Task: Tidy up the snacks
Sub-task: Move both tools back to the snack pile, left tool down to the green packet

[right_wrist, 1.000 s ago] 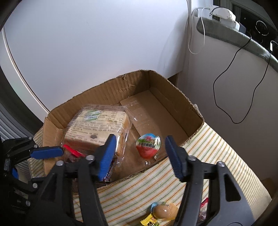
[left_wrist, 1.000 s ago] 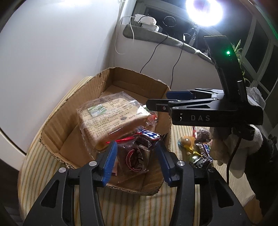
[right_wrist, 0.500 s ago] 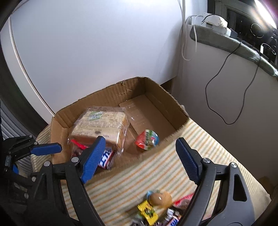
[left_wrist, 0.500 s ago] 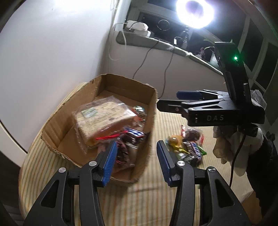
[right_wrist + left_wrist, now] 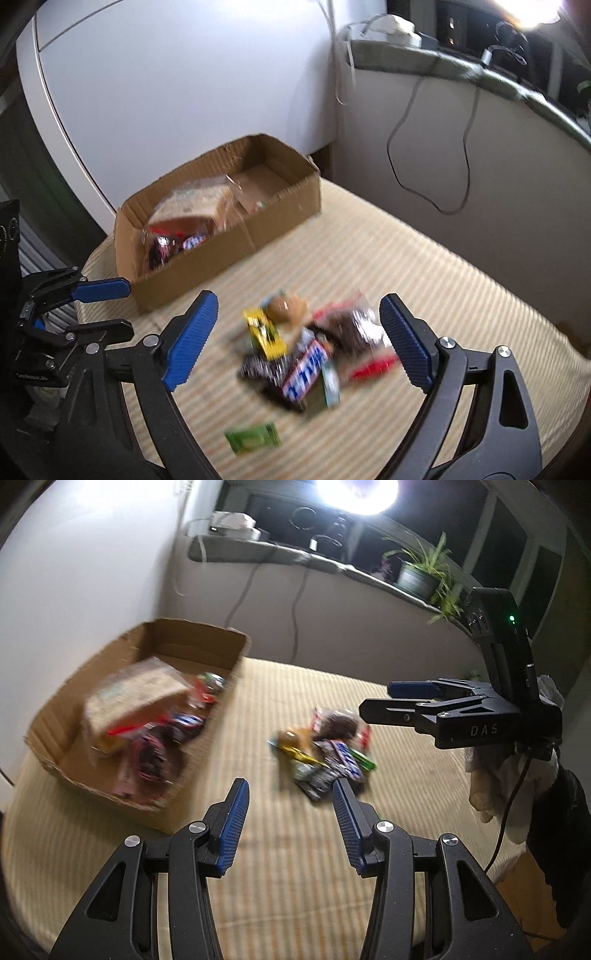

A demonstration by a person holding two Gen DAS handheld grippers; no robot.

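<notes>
Snack pile [image 5: 310, 354] on the striped cloth [image 5: 424, 266], right of the box [image 5: 221, 221]. Right gripper [image 5: 295, 341] above the pile, jaws opening, empty. Left gripper [image 5: 290, 821] released, empty, near the pile's edge.

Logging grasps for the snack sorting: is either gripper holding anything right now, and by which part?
Nothing is held. The left gripper is empty; the right gripper, jaws opening, is empty above the snack pile.

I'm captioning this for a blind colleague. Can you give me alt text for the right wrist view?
The right gripper, jaws opening and empty, hangs over a blurred pile of wrapped snacks on a striped cloth. Behind it stands a cardboard box already holding snacks; the left gripper shows at the left edge.
</notes>
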